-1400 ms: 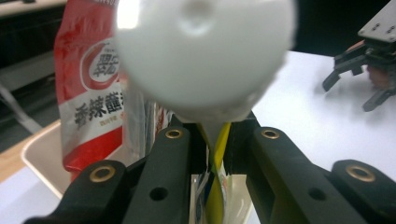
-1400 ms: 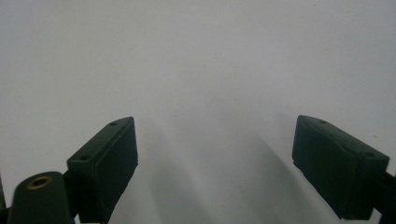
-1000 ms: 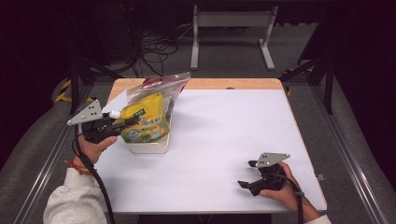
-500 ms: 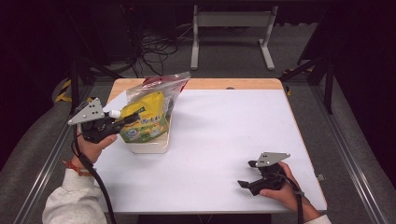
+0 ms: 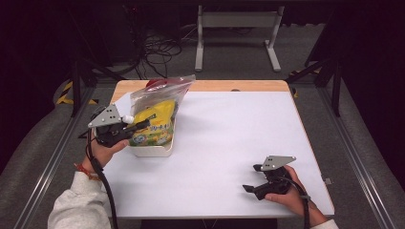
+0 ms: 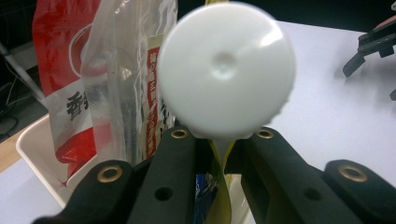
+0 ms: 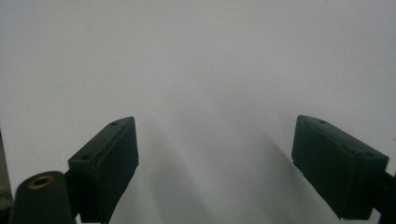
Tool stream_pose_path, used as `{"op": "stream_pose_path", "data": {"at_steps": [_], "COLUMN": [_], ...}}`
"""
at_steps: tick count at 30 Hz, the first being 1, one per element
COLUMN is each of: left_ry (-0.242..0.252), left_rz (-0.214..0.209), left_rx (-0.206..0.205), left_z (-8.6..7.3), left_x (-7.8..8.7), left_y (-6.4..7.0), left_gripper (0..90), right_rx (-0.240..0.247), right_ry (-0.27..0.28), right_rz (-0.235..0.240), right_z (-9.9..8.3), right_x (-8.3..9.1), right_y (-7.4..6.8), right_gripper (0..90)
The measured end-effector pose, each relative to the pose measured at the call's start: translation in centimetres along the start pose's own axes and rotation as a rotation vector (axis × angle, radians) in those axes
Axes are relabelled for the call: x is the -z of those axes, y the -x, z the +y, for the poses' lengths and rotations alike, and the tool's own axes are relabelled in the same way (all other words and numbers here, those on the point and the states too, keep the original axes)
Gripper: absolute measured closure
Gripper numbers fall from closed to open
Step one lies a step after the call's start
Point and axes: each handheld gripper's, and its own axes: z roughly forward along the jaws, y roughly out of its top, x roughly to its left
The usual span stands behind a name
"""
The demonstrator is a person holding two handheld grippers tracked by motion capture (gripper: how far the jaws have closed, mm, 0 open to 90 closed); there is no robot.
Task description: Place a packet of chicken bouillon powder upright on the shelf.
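A yellow spouted pouch (image 5: 155,125) with a white screw cap (image 5: 127,119) leans in a white tray (image 5: 150,151) at the table's left. My left gripper (image 5: 138,126) is shut on the pouch just below the cap. In the left gripper view the cap (image 6: 226,70) looms above the closed jaws, and the left gripper (image 6: 219,149) pinches the yellow edge (image 6: 219,186). A clear zip bag (image 5: 160,95) holding a red packet (image 6: 60,70) stands behind the pouch. My right gripper (image 5: 251,178) rests open near the front right; in its own view the right gripper (image 7: 215,158) has bare white table between its jaws.
The white table top (image 5: 239,124) stretches between the tray and the right hand. A wooden strip (image 5: 229,86) runs along the far edge. Dark floor, cables and a metal stand (image 5: 234,28) lie beyond. The tray wall (image 6: 32,149) sits close to the left jaw.
My left gripper has shifted a little to the right toward the tray, carrying the pouch's cap with it. The right gripper has stayed where it was.
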Motion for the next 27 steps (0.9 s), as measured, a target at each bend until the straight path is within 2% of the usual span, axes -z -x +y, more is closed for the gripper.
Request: {"op": "stream_pose_path", "data": {"at_steps": [7,14,22,23,26,27], "left_ry": [-0.001,0.011,-0.017,-0.002,-0.003,0.006], "left_rz": [-0.001,-0.01,0.02,0.009,0.019,0.016], "left_rx": [0.002,0.035,0.038,0.05,0.055,0.068], "left_z": [-0.9,-1.8,-2.5,-2.7,-2.8,-2.9], "left_x": [-0.5,-0.4,-0.6,-0.5,-0.5,-0.4], "left_y": [-0.2,-0.6,-0.4,-0.5,-0.6,-0.7], "left_gripper": [85.6,86.3,87.4,87.3,87.3,87.3], "right_rx": [0.004,0.009,0.014,0.017,0.018,0.02], "right_ry": [0.014,0.013,0.018,0.017,0.019,0.021], "right_rz": [0.005,0.007,0.008,0.009,0.009,0.01], "right_z": [0.2,0.3,0.5,0.5,0.6,0.6], "right_x": [0.2,0.0,0.0,0.0,0.0,0.0], "right_y": [-0.1,-0.1,-0.2,-0.2,-0.2,-0.2], "right_gripper": [14.3,14.3,14.4,14.4,14.3,14.3]}}
